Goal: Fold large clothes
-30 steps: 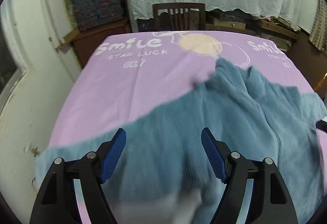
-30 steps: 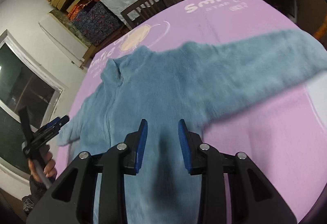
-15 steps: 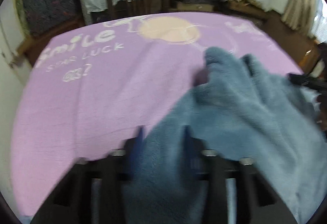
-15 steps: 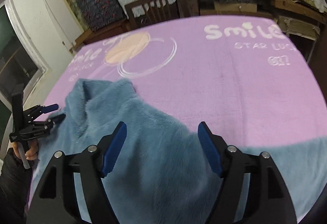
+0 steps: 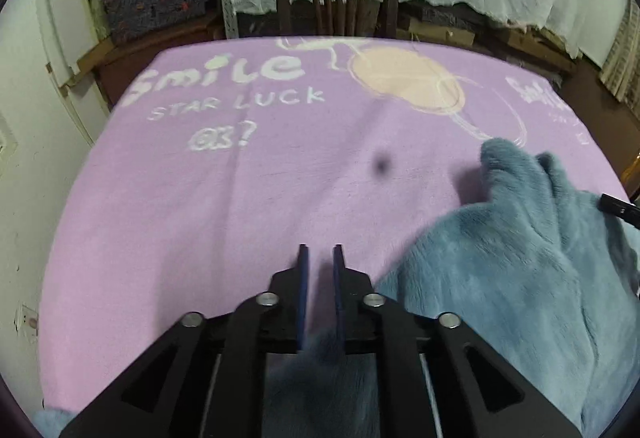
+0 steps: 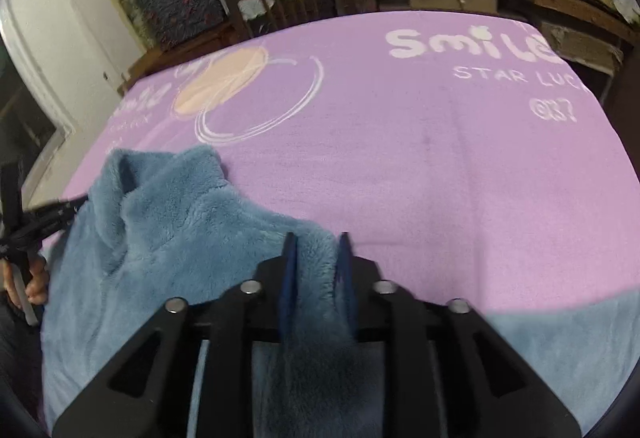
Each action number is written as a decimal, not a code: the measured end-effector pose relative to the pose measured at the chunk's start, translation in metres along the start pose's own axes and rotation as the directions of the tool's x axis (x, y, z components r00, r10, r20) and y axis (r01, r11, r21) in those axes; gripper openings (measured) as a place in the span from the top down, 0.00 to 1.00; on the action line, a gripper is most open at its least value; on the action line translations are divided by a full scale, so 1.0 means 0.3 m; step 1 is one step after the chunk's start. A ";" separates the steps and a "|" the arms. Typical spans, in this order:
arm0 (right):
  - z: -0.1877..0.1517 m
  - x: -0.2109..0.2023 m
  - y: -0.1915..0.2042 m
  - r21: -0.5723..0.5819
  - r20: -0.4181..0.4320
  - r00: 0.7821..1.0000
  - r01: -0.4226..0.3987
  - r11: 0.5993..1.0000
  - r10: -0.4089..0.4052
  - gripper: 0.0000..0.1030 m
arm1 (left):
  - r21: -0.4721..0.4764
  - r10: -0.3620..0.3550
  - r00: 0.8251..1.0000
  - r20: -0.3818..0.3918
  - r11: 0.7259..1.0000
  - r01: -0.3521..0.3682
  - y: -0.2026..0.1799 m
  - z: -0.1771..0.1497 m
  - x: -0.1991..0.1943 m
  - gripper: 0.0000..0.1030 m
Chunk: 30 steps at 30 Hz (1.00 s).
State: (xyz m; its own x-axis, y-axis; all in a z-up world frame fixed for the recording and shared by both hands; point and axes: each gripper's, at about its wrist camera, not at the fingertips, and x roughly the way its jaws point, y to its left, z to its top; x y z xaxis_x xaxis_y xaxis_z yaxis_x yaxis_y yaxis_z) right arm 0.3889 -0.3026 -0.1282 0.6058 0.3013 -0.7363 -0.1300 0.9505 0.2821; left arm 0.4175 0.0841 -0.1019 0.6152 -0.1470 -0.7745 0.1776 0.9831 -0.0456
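Gripping the blue fleece jacket (image 6: 188, 238) with both tongs, we are at the start of a fold. The jacket lies on the near half of the table, over a purple cloth (image 6: 420, 166) printed with "Smile"; its collar points toward the far edge, where a wooden chair (image 5: 338, 8) stands, and one sleeve trails off toward the near right corner.

What has just changed is the grip. A second ago our left tongs (image 5: 320, 266) stood spread above the fabric; now their blue pads are pressed close together, with fleece bunched between them low down near the hinge. The tips themselves show only purple cloth in the narrow gap, so the hold sits well back in the jaws. Our right tongs (image 6: 316, 258) were spread wide half a second ago and have just been closing; a thick ridge of fleece now fills the gap between the pads, so we read that as a pinch on the jacket's edge.

The left view has also shifted. Earlier the jacket covered most of what lay ahead of those tongs; now bare cloth fills the middle and the jacket's bulk sits to the right, collar still raised.

In the right view the left tongs appear at the near left edge, held in a hand (image 6: 34, 284).

With both sides seemingly caught, we judge the next move to be a lift and carry-over; the left hold looks shallower and might slip.
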 end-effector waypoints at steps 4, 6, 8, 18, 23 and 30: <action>-0.076 -0.150 -0.036 0.045 0.067 0.997 -0.035 0.998 0.032 0.76 | 0.009 -0.052 0.996 0.072 0.999 0.052 -0.042 -0.056 -0.148 0.44; -0.133 -0.189 -0.071 0.079 0.058 0.998 -0.024 0.997 0.019 0.76 | 0.023 -0.093 0.993 0.080 0.996 0.091 -0.100 -0.079 -0.183 0.25; -0.177 -0.198 -0.124 0.129 0.030 0.999 0.008 0.992 -0.012 0.76 | 0.062 -0.090 0.994 0.058 0.994 0.086 -0.187 -0.103 -0.176 0.13; -0.452 -0.531 -0.522 0.609 0.245 0.955 -0.017 0.793 -0.168 0.73 | 0.181 0.046 0.999 0.018 0.982 -0.049 -0.475 -0.178 -0.196 0.12; -0.546 -0.615 -0.584 0.708 0.264 0.937 -0.027 0.706 -0.229 0.72 | 0.205 0.087 0.996 -0.019 0.975 -0.081 -0.629 -0.218 -0.187 0.07; -0.536 -0.594 -0.656 0.794 0.240 0.942 -0.050 0.605 -0.237 0.69 | 0.203 0.147 0.988 -0.050 0.970 -0.134 -0.661 -0.256 -0.109 0.03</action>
State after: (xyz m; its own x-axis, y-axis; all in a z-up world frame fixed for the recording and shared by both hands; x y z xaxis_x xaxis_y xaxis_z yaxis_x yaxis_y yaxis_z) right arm 0.1803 -0.5312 -0.1513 0.7892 0.0405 -0.6127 0.5146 0.5008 0.6959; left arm 0.3033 -0.0975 -0.1159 0.5953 0.0046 -0.8035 0.2457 0.9510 0.1875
